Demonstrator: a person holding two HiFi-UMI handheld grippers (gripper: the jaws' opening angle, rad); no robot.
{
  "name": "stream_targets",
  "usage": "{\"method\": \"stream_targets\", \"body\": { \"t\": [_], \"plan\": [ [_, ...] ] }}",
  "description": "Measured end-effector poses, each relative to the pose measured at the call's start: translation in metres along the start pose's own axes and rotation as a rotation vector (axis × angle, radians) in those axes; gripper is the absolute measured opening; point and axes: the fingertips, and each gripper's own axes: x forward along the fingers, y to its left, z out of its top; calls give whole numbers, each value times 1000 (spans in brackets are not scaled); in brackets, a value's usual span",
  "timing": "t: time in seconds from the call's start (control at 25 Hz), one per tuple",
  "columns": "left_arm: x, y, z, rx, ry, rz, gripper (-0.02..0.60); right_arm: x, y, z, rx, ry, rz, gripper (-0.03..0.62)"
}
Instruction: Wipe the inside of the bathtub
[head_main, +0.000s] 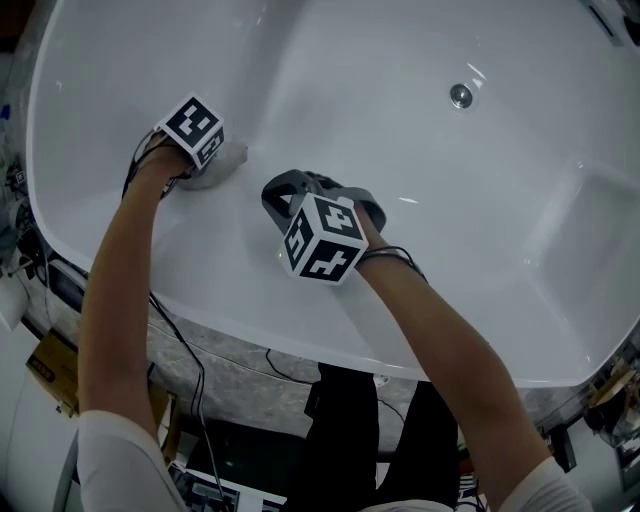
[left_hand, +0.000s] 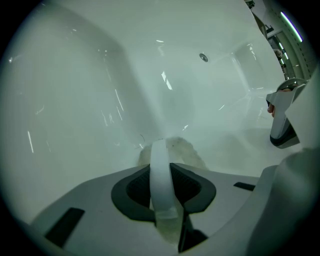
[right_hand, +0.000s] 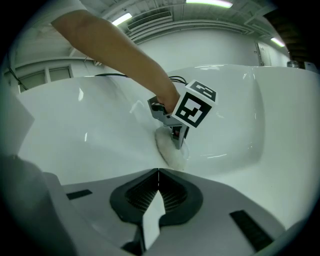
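Near edge: both forearms (head_main: 120, 290) reach over the near rim of the white bathtub (head_main: 250, 320), and black cables (head_main: 190, 370) hang on its outer side below the rim. Right tool (head_main: 285, 192) hangs over the near inner slope, roughly mid-tub. Its jaws are clenched tip to tip with nothing between them, confirmed in the right gripper view. Can't tell if it touches the surface. Its marker cube (head_main: 322, 238) faces up toward the head camera. Left of it and a bit farther in, the left tool (head_main: 205, 160) is grasping a white cloth (head_main: 228, 160): a strip runs between the jaws, and the fuzzy rest bunches past the tips, pressed against the tub's inner wall at the left end. The tools are near each other but apart. Far right: the metal drain (head_main: 460, 95) sits in the tub floor, well apart from both tools and the cloth. The tub surface is glossy with streaks of reflected light.
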Motion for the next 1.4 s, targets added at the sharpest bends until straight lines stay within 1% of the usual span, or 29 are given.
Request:
{"method": "stream_targets", "body": {
  "t": [0.16, 0.4, 0.68, 0.88, 1.08, 1.4],
  "plan": [
    [13, 11, 2, 21, 36, 17, 97, 0, -8, -10, 30, 6, -10, 18],
    [36, 19, 14, 57, 101, 39, 97, -6, -22, -35, 59, -2, -26, 18],
    [42, 22, 15, 116, 174, 53, 97, -13, -28, -29, 70, -39, -46, 18],
    [49, 18, 22, 164, 190, 71, 97, -16, -29, -33, 78, -45, -50, 18],
    [59, -2, 37, 212, 200, 63, 97, -25, -31, -50, 95, -39, -59, 18],
    [66, -28, 56, 223, 196, 49, 97, -43, -40, -73, 127, -38, -87, 18]
  ]
}}
